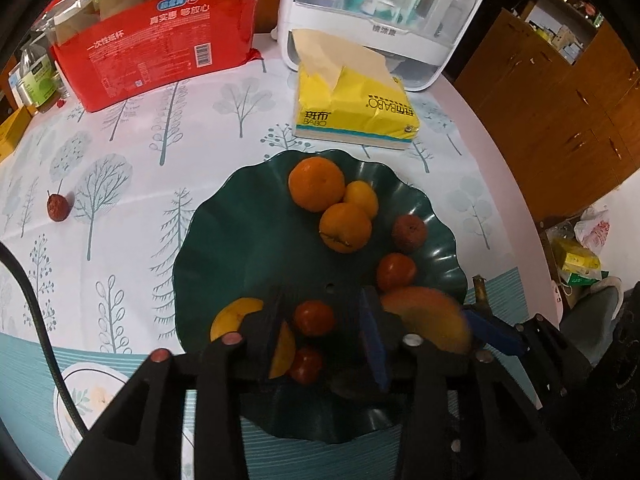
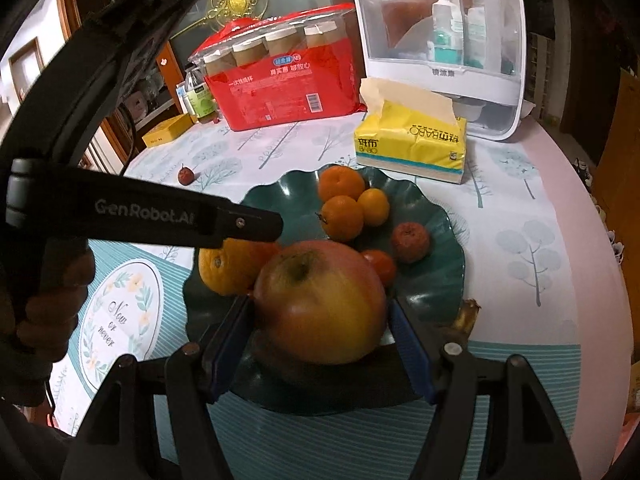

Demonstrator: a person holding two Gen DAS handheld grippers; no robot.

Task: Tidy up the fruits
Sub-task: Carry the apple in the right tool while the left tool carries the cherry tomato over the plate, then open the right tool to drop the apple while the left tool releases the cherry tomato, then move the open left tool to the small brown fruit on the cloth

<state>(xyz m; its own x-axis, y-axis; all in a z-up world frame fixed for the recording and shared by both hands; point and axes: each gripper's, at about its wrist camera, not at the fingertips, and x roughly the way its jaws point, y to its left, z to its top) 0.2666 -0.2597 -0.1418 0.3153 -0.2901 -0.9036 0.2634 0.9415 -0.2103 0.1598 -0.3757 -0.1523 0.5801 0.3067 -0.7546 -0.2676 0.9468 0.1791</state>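
A dark green scalloped plate (image 1: 240,240) holds several oranges (image 1: 316,184), a wrinkled red fruit (image 1: 408,234) and small red tomatoes. My left gripper (image 1: 324,312) points down over the plate's near side and is open. One tomato (image 1: 314,318) sits between its fingers with a gap on each side, and another tomato (image 1: 306,364) lies just nearer. My right gripper (image 2: 320,312) is shut on a large red-yellow apple (image 2: 320,280), blue pads against both sides, over the plate's (image 2: 432,280) near part. A loose red fruit (image 1: 58,208) lies on the tablecloth to the left.
Behind the plate stand a yellow tissue pack (image 1: 356,112), a red pack of paper cups (image 1: 160,48) and a white storage box (image 1: 384,12). A brown-yellow stub (image 2: 466,316) lies by the plate's right rim. The round table's edge curves along the right.
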